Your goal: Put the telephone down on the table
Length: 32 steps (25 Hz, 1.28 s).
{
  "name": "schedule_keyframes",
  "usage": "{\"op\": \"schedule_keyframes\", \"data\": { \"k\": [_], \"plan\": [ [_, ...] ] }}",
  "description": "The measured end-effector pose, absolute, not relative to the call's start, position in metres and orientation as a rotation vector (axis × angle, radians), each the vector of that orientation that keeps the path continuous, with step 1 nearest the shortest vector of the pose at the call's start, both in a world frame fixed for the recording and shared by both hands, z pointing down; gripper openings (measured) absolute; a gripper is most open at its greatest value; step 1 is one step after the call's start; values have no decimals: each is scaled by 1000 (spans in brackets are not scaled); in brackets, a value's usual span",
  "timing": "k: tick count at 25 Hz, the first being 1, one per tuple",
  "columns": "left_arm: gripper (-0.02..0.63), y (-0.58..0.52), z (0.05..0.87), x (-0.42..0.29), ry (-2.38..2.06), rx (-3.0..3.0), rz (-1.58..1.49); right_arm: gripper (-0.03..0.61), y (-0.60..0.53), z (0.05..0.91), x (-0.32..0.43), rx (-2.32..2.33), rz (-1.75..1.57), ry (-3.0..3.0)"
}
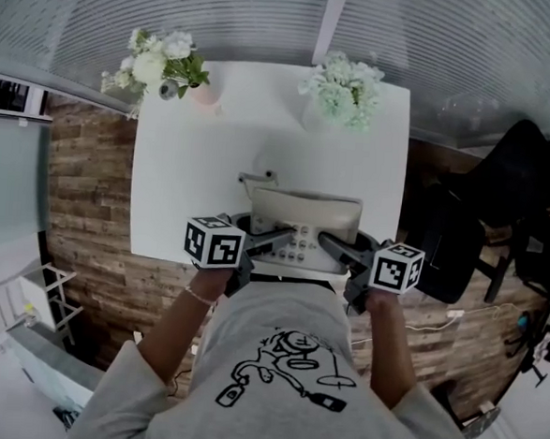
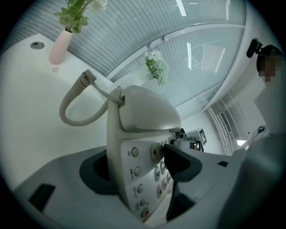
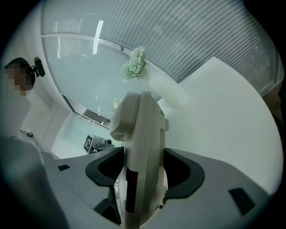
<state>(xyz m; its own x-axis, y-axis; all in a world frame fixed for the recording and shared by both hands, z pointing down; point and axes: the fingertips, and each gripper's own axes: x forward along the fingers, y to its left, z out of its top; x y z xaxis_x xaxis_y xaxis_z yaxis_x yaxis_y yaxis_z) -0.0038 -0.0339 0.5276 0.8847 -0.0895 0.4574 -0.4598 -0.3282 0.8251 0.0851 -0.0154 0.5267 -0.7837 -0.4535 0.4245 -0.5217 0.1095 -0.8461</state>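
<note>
Left gripper [image 1: 275,238] and right gripper [image 1: 335,245] clamp the telephone [image 1: 304,209], underside hidden.

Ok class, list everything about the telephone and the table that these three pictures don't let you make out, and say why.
- Head view: whether the telephone rests on the table; its body, the left tongs and the right tongs cover its underside.
- Left gripper view: most markings on the keys; too small, some under a pad.
- Right gripper view: the telephone's lower end; cut off by the bottom edge.
</note>
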Motion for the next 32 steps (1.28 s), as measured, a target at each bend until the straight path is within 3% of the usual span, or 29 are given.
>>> {"op": "schedule_keyframes", "data": {
  "k": [32],
  "plan": [
    [353,-39,619,2,-474,1814,501,288,-25,609,84,993,1864,-2166]
  ]
}}
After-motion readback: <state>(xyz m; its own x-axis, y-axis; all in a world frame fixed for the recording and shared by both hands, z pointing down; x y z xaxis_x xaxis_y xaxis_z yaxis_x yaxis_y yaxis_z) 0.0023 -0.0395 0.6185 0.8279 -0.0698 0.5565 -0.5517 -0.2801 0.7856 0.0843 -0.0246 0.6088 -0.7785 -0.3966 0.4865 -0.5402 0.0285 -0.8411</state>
